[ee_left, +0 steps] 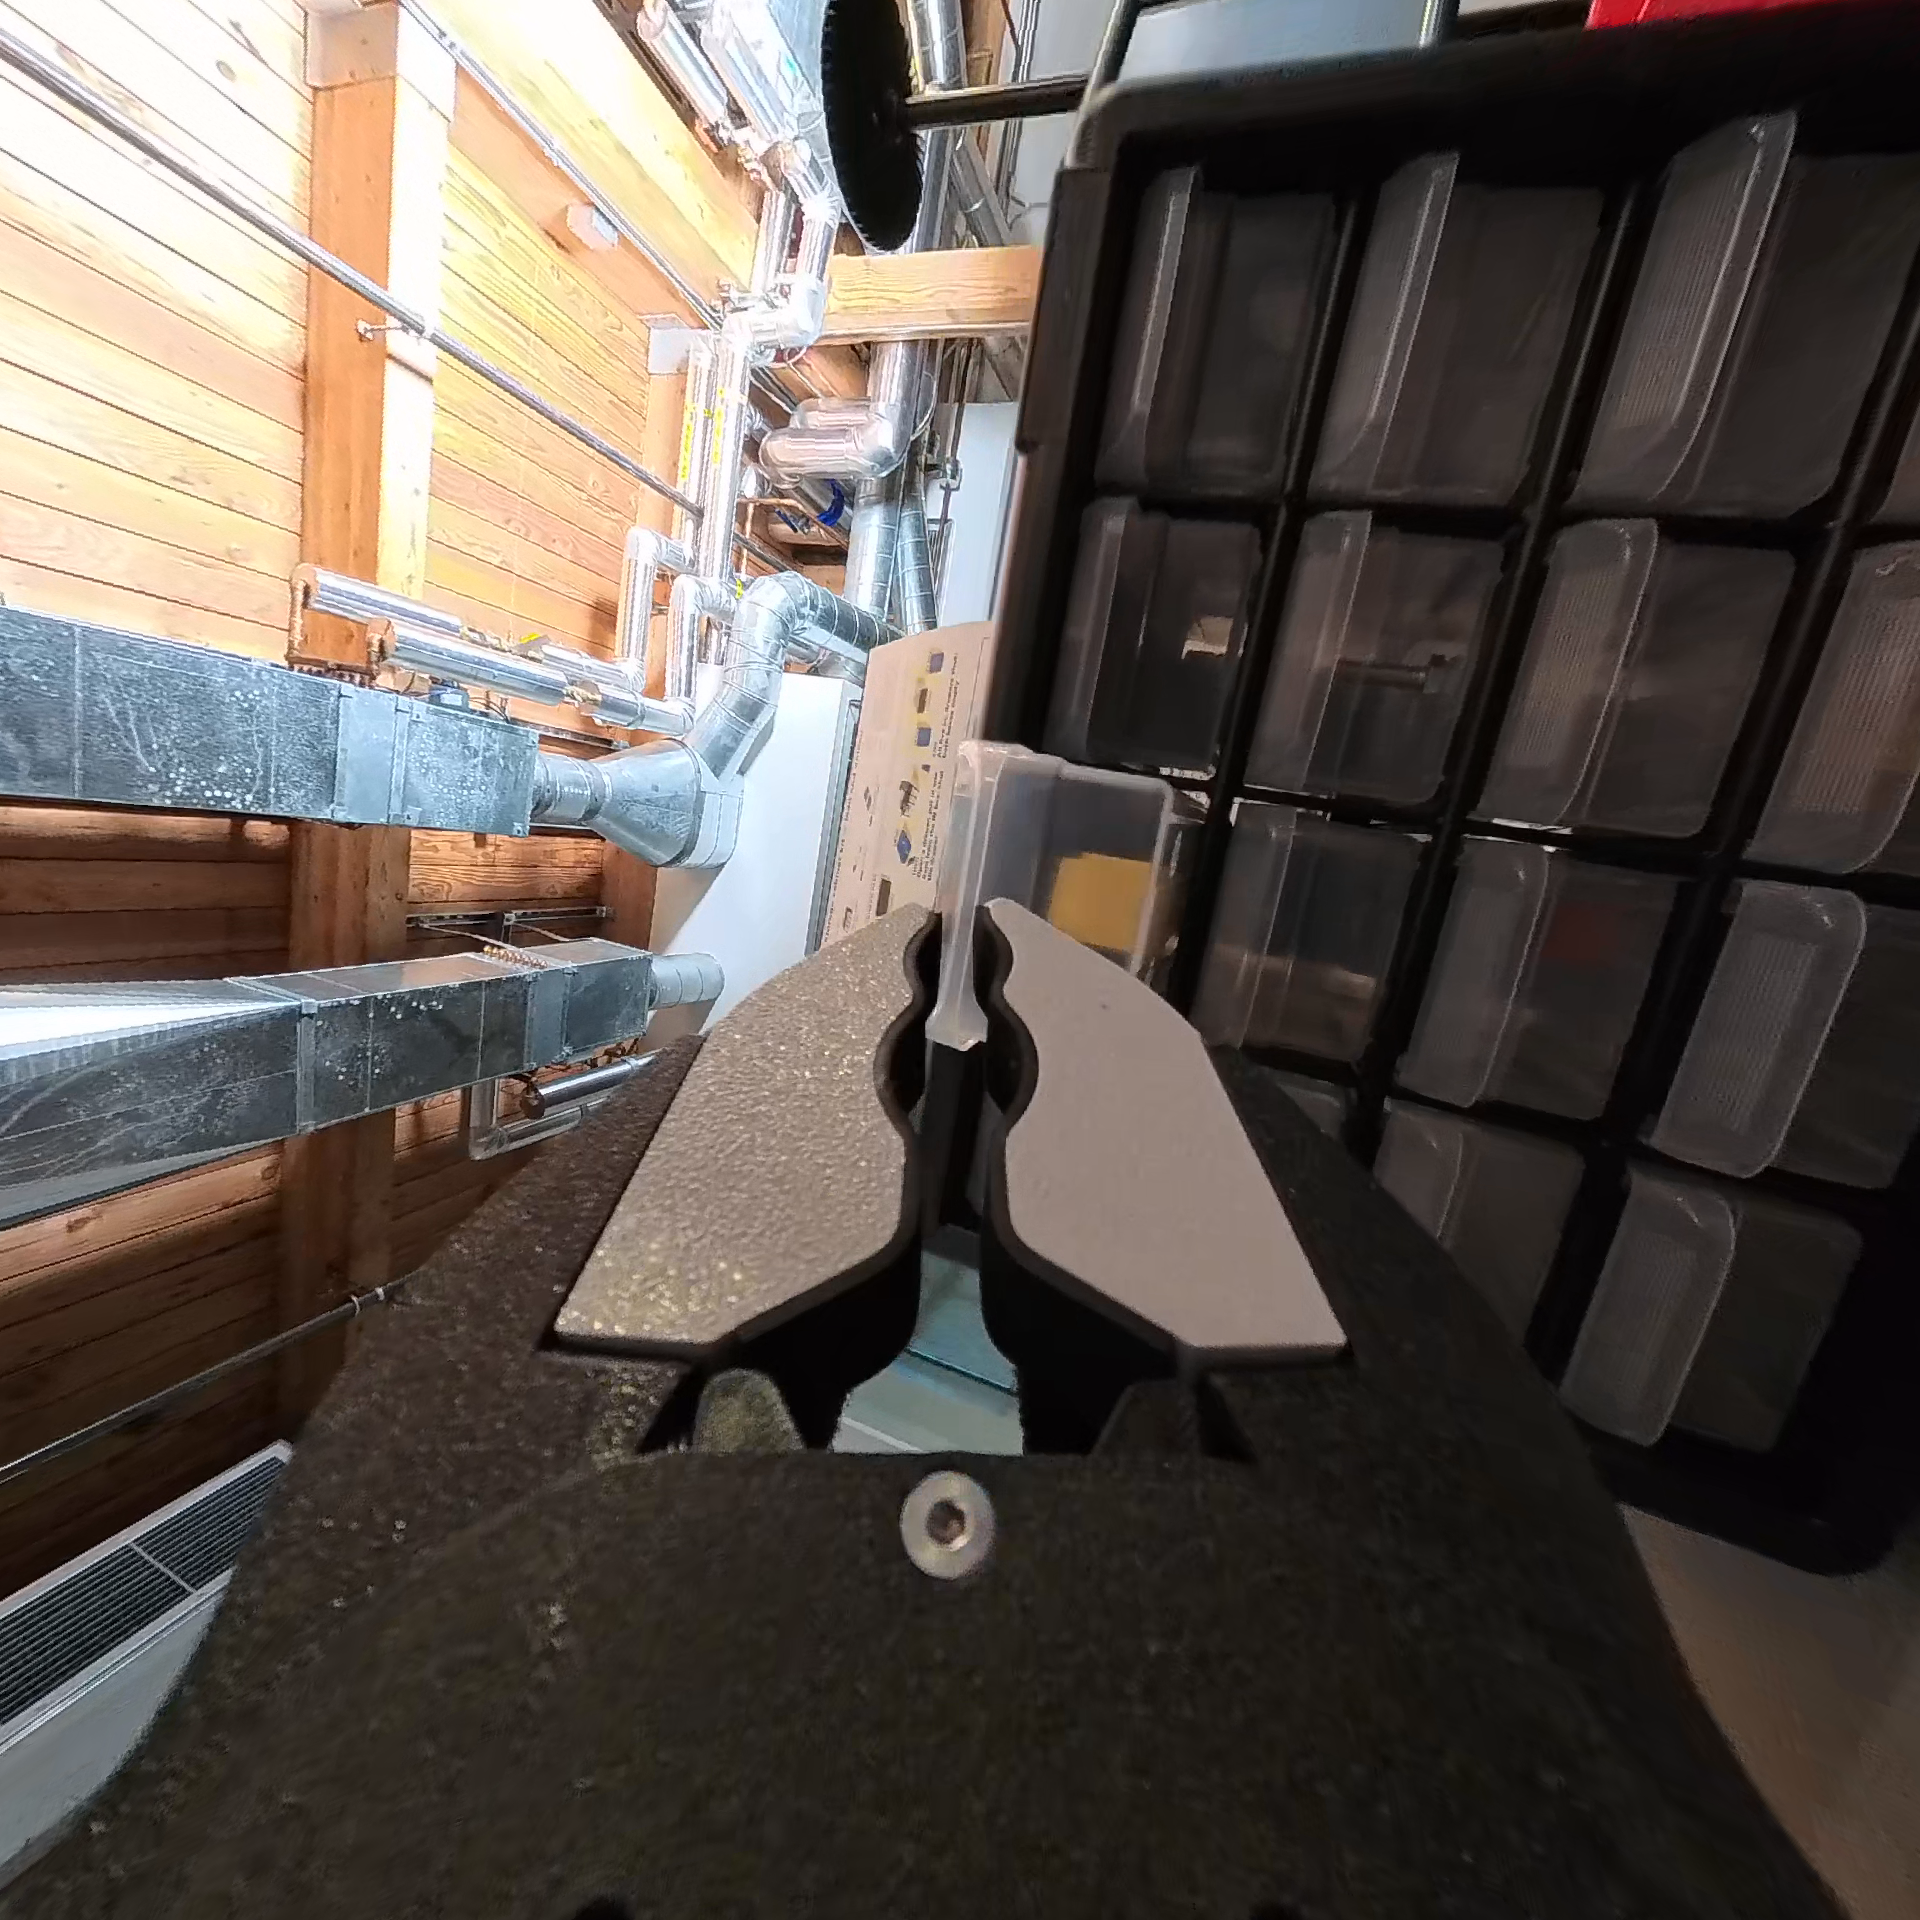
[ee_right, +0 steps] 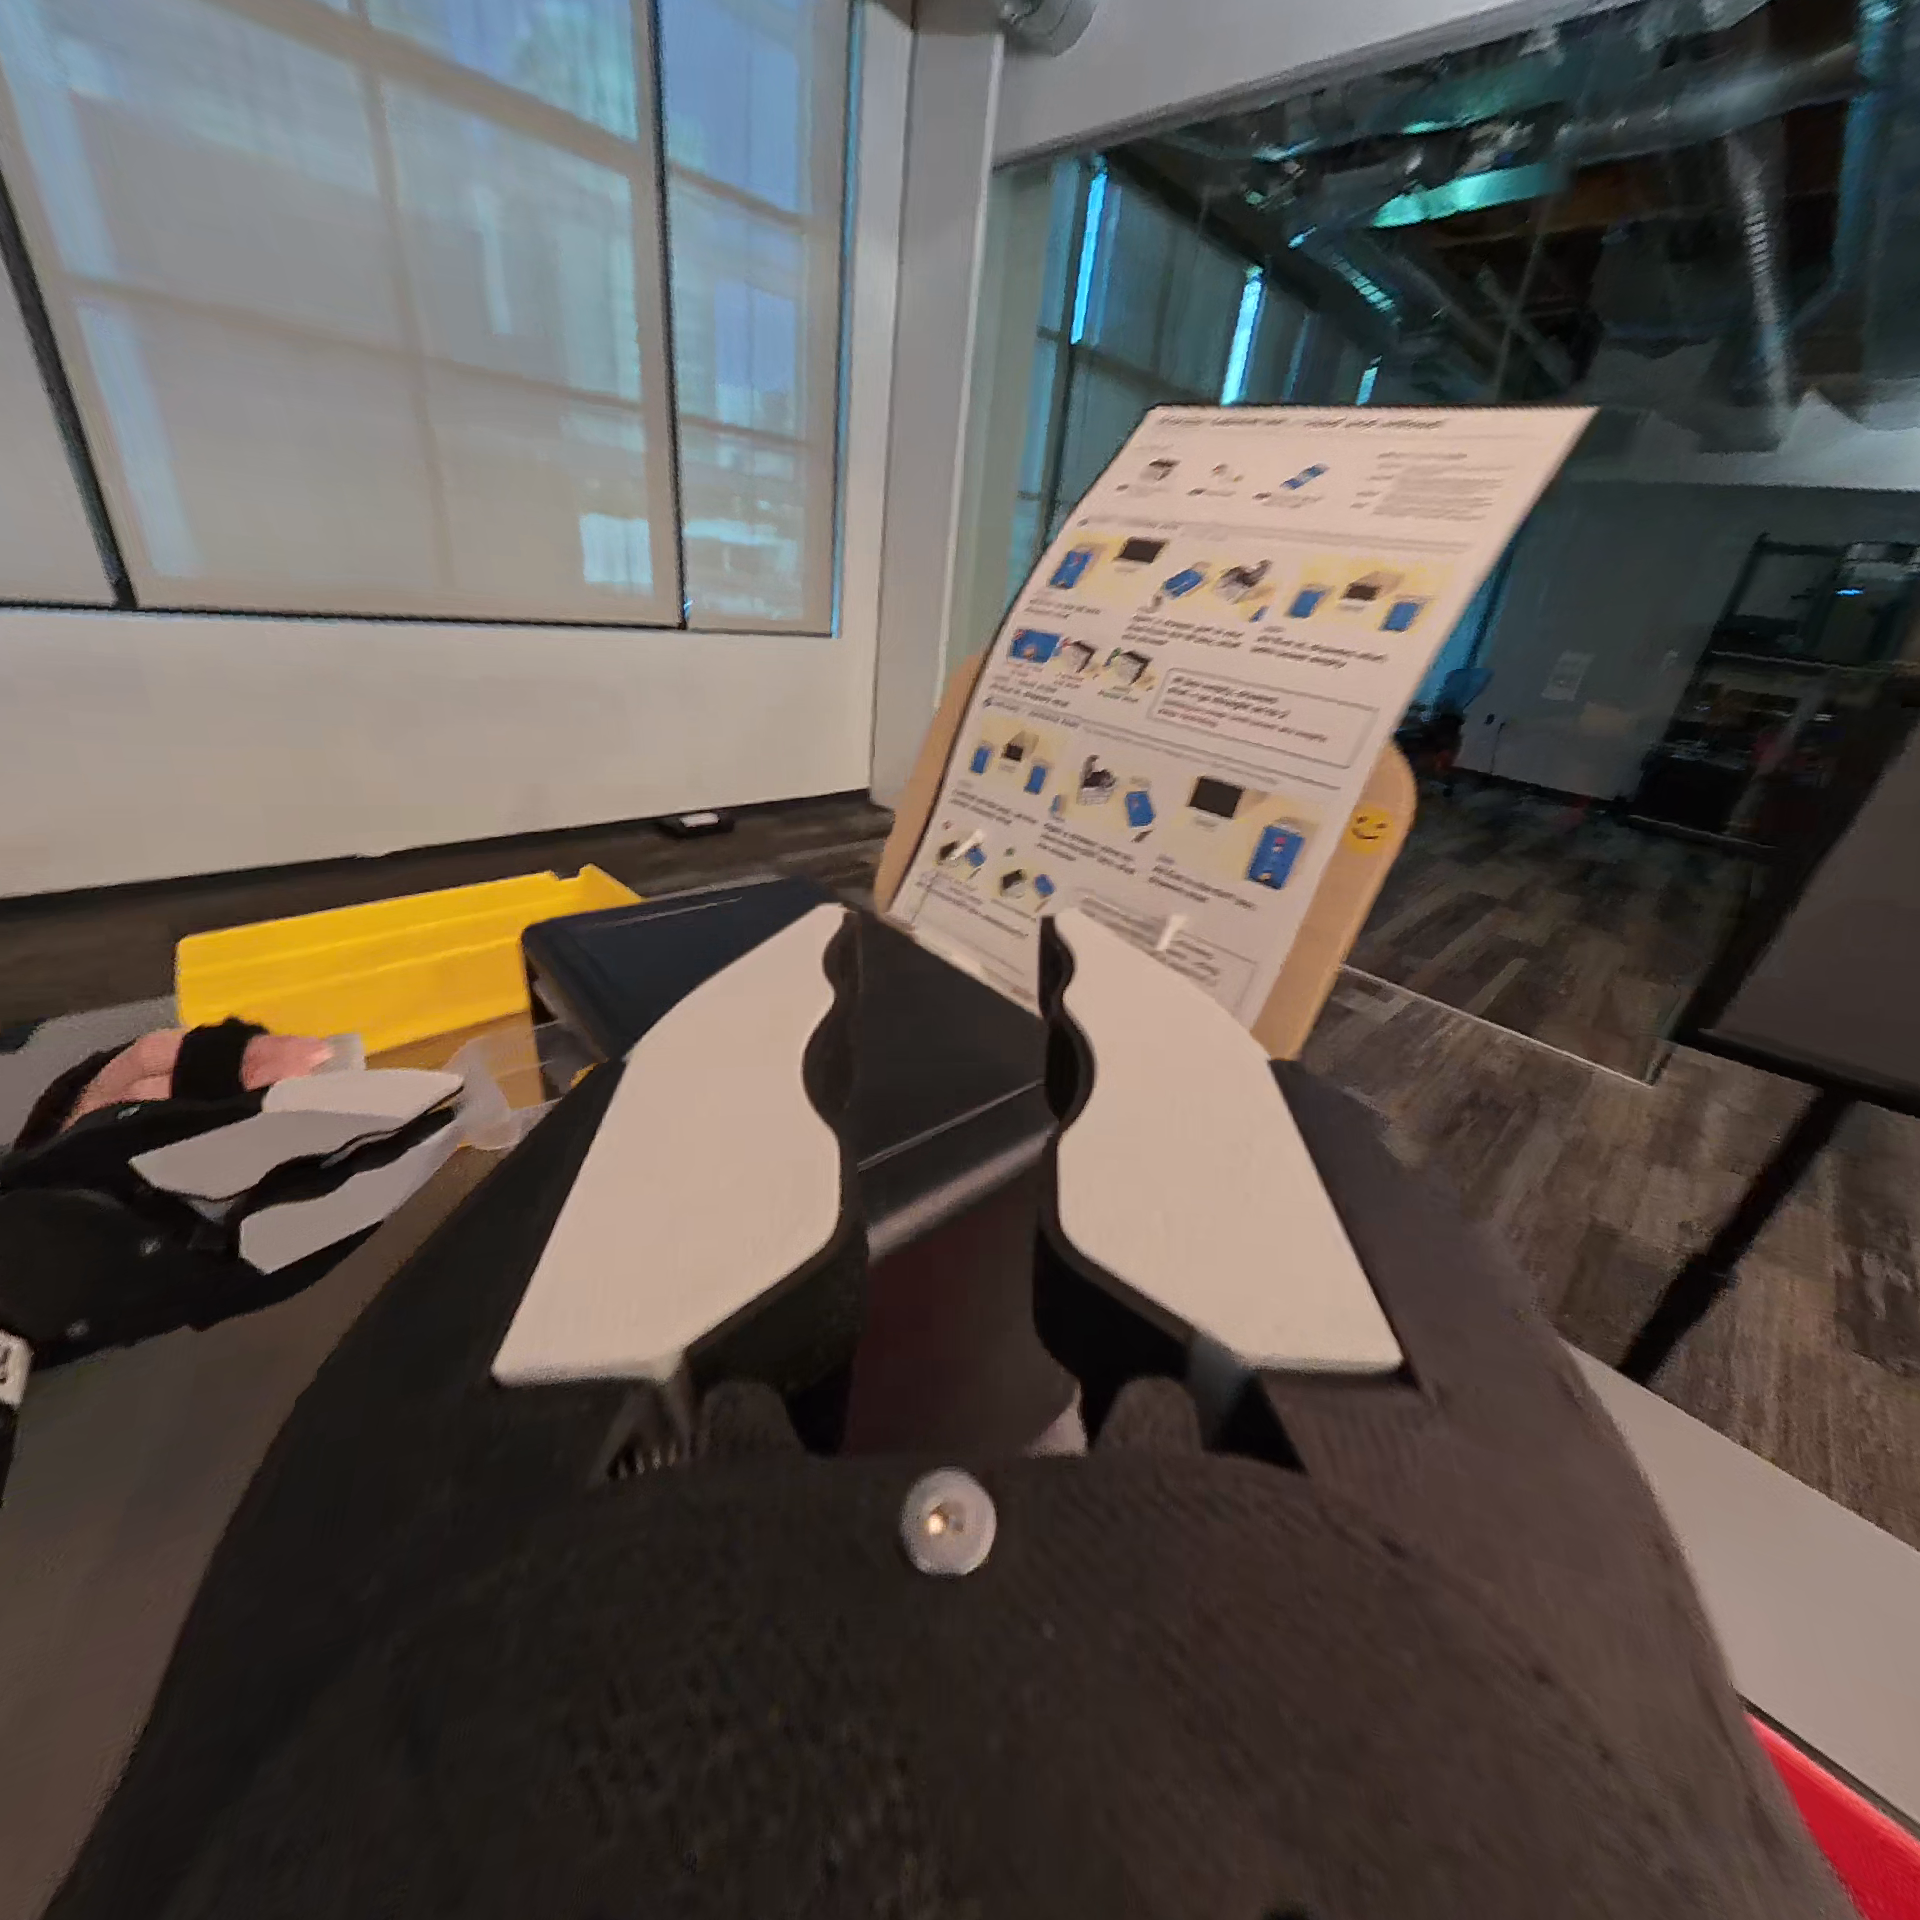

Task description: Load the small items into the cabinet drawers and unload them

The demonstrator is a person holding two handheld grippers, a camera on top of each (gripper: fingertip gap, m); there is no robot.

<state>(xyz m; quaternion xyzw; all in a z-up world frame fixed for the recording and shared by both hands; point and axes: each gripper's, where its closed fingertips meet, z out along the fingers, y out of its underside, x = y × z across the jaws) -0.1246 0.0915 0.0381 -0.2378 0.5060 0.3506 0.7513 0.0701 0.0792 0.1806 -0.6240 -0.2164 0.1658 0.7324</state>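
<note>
The left gripper (ee_left: 964, 971) is closed on the handle tab of a clear plastic drawer (ee_left: 1075, 852), which is pulled partway out of the black drawer cabinet (ee_left: 1475, 665); something yellow shows through the drawer's wall, and the other drawers in the grid sit pushed in. The right gripper (ee_right: 948, 966) is held open with nothing between its fingers, above the cabinet's dark top, with a yellow bin (ee_right: 384, 961) to the far left and a propped instruction sheet (ee_right: 1205, 686) just beyond. The person's gloved hand (ee_right: 135, 1122) holding the left gripper shows at the left edge.
</note>
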